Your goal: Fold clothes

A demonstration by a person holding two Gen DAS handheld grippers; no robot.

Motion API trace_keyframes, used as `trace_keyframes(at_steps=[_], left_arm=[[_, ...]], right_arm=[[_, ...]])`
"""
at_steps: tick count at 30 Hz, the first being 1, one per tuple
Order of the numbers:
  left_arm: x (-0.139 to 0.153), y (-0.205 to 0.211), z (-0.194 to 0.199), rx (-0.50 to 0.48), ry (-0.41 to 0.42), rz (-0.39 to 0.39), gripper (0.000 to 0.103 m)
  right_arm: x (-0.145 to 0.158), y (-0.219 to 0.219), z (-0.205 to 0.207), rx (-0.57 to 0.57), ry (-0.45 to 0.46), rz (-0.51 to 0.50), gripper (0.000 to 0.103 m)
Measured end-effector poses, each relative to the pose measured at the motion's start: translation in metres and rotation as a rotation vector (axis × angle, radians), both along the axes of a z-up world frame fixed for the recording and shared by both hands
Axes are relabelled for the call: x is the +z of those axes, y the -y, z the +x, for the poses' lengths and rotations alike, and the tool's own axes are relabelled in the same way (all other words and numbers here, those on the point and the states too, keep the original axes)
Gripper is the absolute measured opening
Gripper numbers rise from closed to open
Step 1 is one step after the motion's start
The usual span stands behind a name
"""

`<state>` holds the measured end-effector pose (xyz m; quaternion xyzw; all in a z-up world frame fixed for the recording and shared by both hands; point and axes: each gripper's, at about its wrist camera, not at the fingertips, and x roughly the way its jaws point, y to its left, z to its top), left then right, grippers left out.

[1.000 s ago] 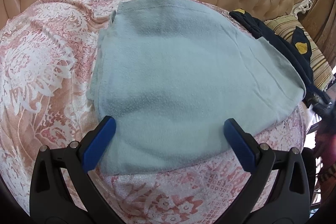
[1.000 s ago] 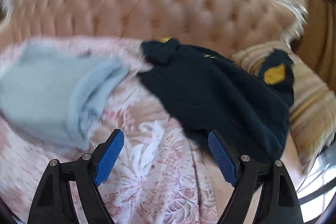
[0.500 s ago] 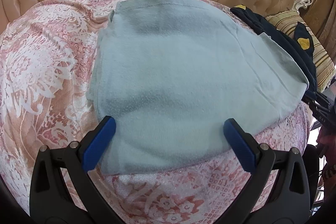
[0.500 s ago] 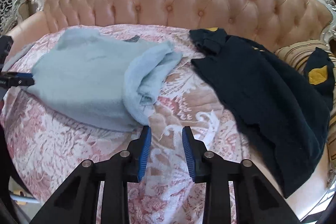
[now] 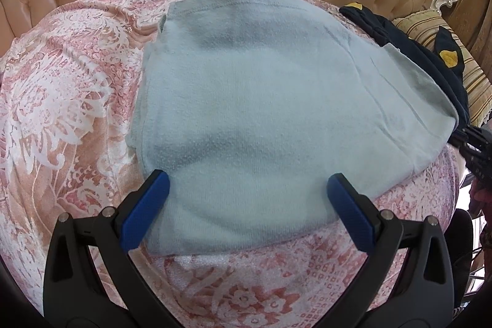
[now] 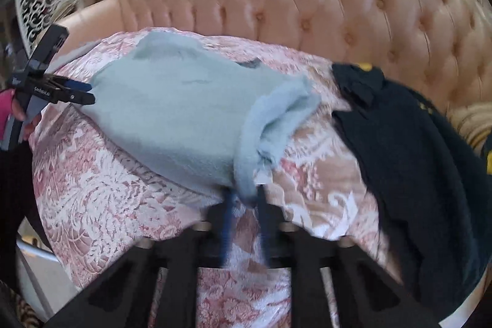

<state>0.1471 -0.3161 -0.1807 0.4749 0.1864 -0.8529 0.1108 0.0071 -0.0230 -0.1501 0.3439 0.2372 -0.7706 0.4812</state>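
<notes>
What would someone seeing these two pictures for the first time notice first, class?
A pale blue garment lies spread on the pink floral cover, filling the middle of the left wrist view. The right gripper pinches its bunched corner, while the left gripper hangs open above its near edge. A dark navy garment lies to the right.

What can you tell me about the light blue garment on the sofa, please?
The light blue garment looks like soft knit or fleece, spread mostly flat on the pink floral cover. Its right edge is bunched; the right gripper pinches a corner there. The open left gripper straddles its near hem. A dark navy garment lies beside it.
</notes>
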Motion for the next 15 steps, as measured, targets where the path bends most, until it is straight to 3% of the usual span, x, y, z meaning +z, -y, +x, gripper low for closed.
trace_keyframes(at_steps=[5, 11, 15], left_arm=[[0.000, 0.001, 0.001, -0.004, -0.004, 0.007, 0.103], [0.000, 0.002, 0.003, -0.007, -0.005, 0.010, 0.103], [0.000, 0.001, 0.003, -0.001, -0.012, 0.009, 0.103]], right_arm=[[0.004, -0.009, 0.006, -0.012, -0.009, -0.009, 0.006], [-0.018, -0.029, -0.016, -0.143, 0.216, -0.008, 0.008], [0.012, -0.035, -0.008, -0.229, 0.125, -0.079, 0.012]])
